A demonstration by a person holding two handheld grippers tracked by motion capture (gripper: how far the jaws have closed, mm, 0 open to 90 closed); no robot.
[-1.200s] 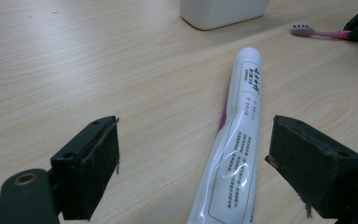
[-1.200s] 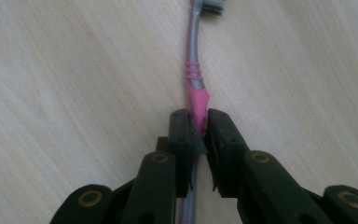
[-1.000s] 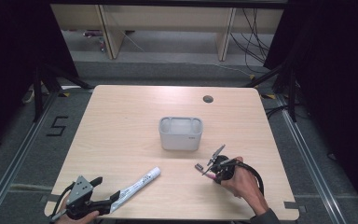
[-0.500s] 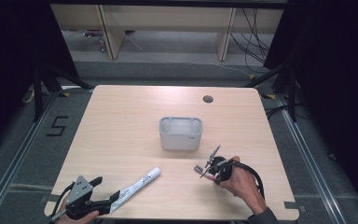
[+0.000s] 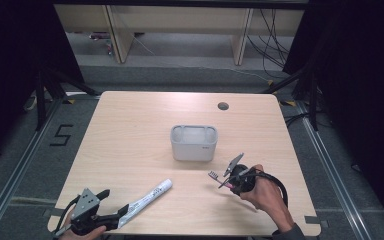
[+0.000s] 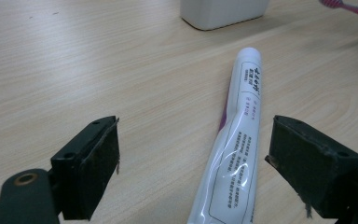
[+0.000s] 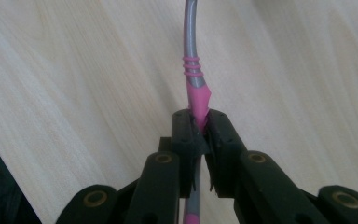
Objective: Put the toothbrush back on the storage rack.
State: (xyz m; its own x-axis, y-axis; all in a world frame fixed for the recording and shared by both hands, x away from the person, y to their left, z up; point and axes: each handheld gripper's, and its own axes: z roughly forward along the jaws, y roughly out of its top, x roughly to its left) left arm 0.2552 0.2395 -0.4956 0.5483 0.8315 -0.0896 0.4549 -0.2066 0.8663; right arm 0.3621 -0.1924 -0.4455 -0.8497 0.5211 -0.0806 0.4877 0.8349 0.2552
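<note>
Right gripper view has the fingers [image 7: 199,135] clenched on the toothbrush [image 7: 194,70] handle — lift it level toward the holder [image 5: 194,143]; left fingers [image 6: 214,163] stand released around the toothpaste tube [image 6: 237,144].

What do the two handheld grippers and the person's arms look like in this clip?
Both are black two-jaw tools. The left gripper carries a grey three-cornered plate on top; its jaws end in broad, flat, worn black pads. The right gripper trails a black cable looping over the hand and has brass-coloured pivot rivets. A dark sleeve shows at the right wrist.
</note>
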